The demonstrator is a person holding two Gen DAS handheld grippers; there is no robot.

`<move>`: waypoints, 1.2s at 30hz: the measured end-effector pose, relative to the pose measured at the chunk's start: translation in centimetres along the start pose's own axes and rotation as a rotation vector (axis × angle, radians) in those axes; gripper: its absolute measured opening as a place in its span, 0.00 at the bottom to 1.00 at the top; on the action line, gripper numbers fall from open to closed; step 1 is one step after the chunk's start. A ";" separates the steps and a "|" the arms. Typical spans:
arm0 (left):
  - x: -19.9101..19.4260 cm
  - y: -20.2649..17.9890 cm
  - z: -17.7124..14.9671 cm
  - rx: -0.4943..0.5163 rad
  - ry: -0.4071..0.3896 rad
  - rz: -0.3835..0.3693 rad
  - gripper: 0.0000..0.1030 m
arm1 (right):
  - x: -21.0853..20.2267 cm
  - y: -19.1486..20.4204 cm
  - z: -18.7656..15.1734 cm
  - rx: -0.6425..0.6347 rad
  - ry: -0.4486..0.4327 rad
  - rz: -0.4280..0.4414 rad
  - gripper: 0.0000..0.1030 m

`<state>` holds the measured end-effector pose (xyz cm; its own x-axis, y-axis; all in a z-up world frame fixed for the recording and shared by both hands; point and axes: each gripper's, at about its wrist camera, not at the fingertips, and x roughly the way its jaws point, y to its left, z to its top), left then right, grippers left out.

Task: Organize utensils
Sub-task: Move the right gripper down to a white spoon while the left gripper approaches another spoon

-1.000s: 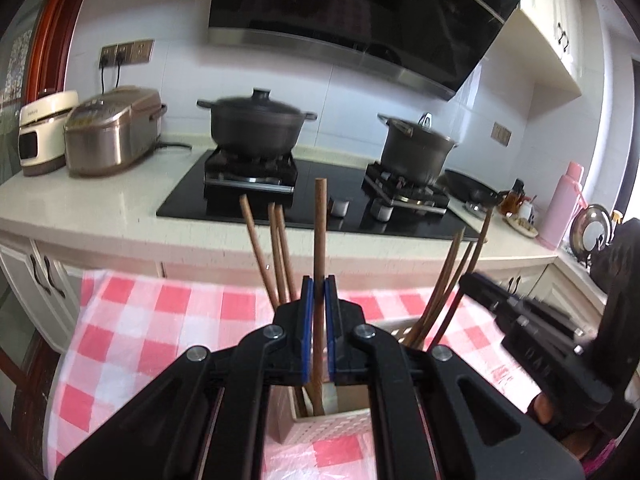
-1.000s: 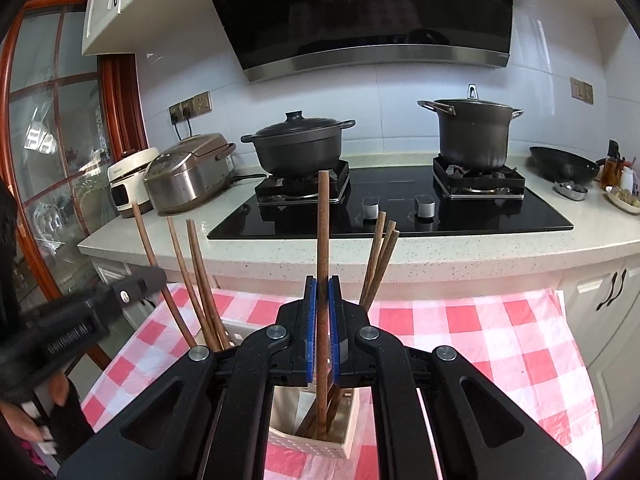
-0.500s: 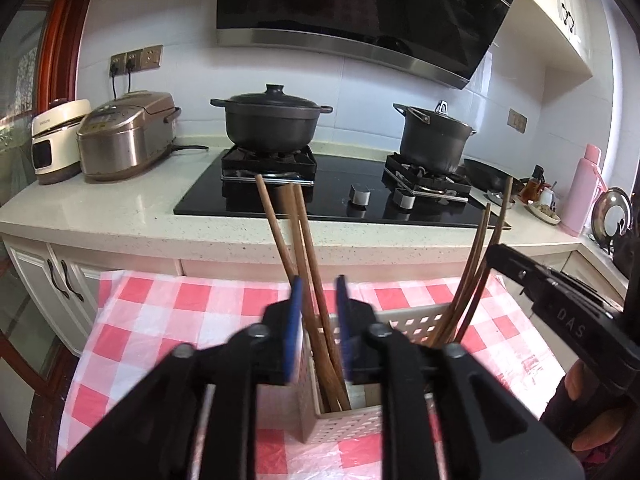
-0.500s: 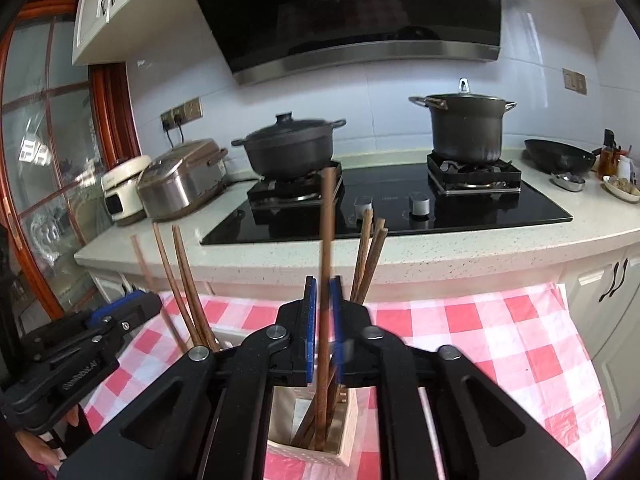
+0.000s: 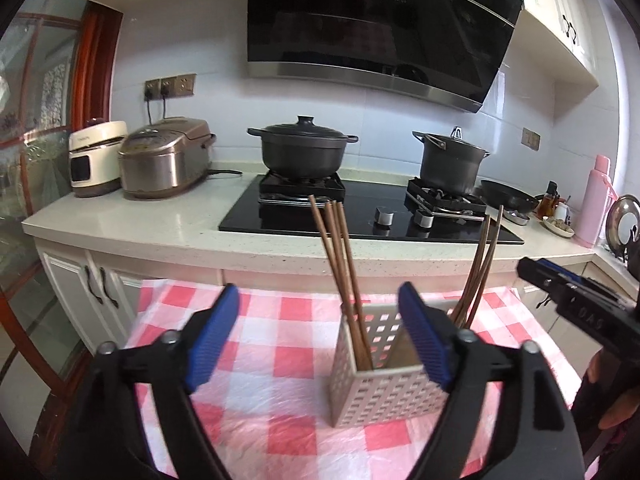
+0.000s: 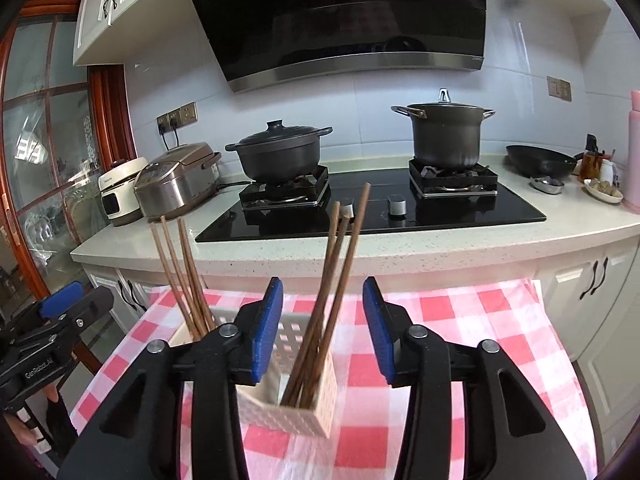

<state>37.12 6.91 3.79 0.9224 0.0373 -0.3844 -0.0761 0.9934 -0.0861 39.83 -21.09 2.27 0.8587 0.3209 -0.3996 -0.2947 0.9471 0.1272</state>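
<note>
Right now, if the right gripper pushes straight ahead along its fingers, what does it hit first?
Probably the chopsticks leaning in the white holder, which stand between the opening jaws of the right gripper. Depth is unclear, so it may meet the holder's rim first.

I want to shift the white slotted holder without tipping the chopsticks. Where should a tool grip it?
Grip the white holder low across its two long perforated walls, coming from the near side, level. Its flat parallel sides suit the pads, and the chopsticks lean out above the rim, so a grasp from above would knock them.
</note>
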 end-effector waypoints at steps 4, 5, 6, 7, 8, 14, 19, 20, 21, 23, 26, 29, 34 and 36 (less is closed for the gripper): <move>-2.1 0.3 -1.7 0.025 -0.003 0.018 0.89 | -1.9 -0.2 -1.4 -0.003 0.004 0.002 0.52; -2.5 0.3 -2.1 0.037 -0.007 0.029 0.92 | -2.3 -0.2 -1.9 -0.002 0.007 0.001 0.56; -3.0 0.3 -2.6 0.051 -0.010 0.042 0.95 | -3.0 -0.3 -2.6 0.003 0.010 0.002 0.58; -3.4 0.4 -3.1 0.063 -0.010 0.049 0.95 | -3.4 -0.3 -3.2 0.006 0.014 0.006 0.63; -3.8 0.4 -3.7 0.069 -0.006 0.050 0.95 | -3.8 -0.2 -3.9 0.008 0.022 0.012 0.66; -4.8 0.8 -7.2 0.055 0.049 0.039 0.95 | -5.9 0.9 -8.3 -0.006 0.073 0.027 0.77; -5.1 0.8 -10.7 0.052 0.109 0.034 0.95 | -6.8 1.6 -11.8 -0.038 0.132 0.026 0.78; -4.9 0.9 -11.2 0.055 0.118 0.034 0.95 | -7.0 1.6 -12.5 -0.034 0.146 0.031 0.78; -4.9 0.9 -11.8 0.060 0.130 0.034 0.95 | -7.0 1.5 -12.9 -0.032 0.158 0.037 0.78; -4.8 0.9 -13.1 0.069 0.156 0.033 0.95 | -7.2 1.5 -14.2 -0.038 0.186 0.035 0.78; -4.8 0.9 -14.5 0.074 0.179 0.035 0.95 | -7.2 1.1 -15.8 -0.039 0.227 0.036 0.78; -4.8 0.9 -15.8 0.083 0.200 0.034 0.95 | -7.1 1.0 -17.3 -0.047 0.269 0.034 0.78; -5.0 0.5 -17.0 0.108 0.212 0.030 0.95 | -6.2 0.9 -19.6 -0.048 0.350 0.033 0.78; -5.1 0.3 -17.3 0.121 0.215 0.025 0.95 | -5.7 1.1 -20.3 -0.049 0.385 0.028 0.76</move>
<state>25.80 5.13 -10.19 0.8180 0.0512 -0.5730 -0.0405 0.9987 0.0314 26.13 -22.04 -13.74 0.6326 0.3113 -0.7091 -0.3438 0.9334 0.1030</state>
